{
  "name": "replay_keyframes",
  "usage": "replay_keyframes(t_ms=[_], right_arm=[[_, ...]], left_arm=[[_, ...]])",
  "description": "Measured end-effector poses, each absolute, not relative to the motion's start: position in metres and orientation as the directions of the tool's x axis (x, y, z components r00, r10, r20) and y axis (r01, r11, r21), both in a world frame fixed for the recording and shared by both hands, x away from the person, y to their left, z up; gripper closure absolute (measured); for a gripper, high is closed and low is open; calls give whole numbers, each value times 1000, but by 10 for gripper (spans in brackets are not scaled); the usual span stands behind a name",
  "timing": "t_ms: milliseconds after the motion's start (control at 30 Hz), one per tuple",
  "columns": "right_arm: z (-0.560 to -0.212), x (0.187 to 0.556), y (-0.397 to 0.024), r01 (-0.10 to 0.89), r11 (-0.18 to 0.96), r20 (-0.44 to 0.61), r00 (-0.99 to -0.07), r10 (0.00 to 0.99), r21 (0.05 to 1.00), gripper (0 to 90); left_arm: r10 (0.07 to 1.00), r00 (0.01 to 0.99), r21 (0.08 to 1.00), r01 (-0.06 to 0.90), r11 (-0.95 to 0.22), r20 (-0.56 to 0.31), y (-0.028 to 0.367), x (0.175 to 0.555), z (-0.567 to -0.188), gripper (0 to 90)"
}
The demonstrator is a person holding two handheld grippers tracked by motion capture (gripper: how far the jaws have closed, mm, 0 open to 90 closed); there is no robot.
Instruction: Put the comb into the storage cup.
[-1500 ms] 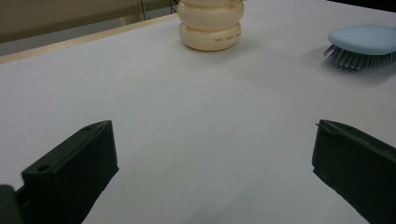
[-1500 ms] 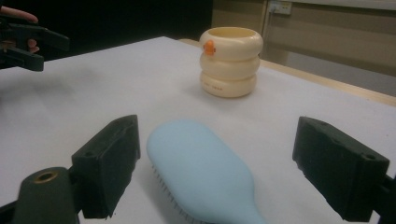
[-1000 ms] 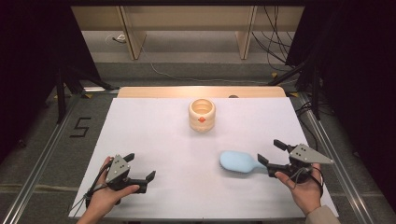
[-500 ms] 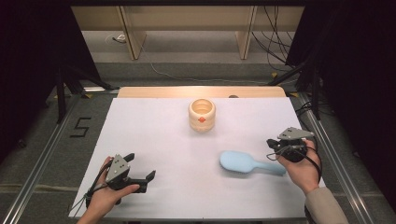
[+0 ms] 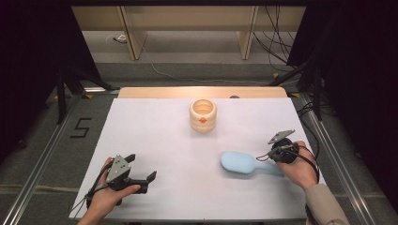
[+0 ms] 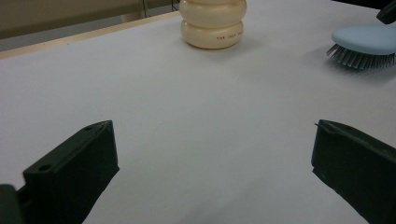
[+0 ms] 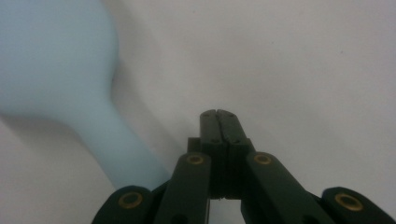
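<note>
Under the right tool [image 7: 218, 114], the brush [image 7: 56, 65] handle's end is hidden.

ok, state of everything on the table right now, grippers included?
hairbrush: lying flat, bristles down, handle toward the right gripper, not gripped
cream pot: upright, open top, untouched
left gripper: open, empty, low over the table
right gripper: shut, nothing between its jaws, beside the hairbrush handle
</note>
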State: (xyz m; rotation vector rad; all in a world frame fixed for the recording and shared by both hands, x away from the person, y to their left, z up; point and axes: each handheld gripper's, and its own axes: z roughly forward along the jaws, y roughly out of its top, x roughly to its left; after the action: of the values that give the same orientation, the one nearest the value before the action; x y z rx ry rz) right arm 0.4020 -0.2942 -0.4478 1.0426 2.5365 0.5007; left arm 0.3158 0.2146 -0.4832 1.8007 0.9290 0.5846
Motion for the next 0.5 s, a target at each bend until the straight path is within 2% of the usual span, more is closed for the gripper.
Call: replay_keyframes(t_ms=[233, 500], right_arm=[[-452, 400, -295, 619, 689, -170, -685, 708, 377, 900], [-453, 398, -297, 632, 695, -170, -686, 708, 344, 900]], left_arm=[[807, 590, 917, 332, -220, -20, 215, 316, -483, 0], [808, 589, 917, 334, -218, -23, 215, 316, -484, 0]])
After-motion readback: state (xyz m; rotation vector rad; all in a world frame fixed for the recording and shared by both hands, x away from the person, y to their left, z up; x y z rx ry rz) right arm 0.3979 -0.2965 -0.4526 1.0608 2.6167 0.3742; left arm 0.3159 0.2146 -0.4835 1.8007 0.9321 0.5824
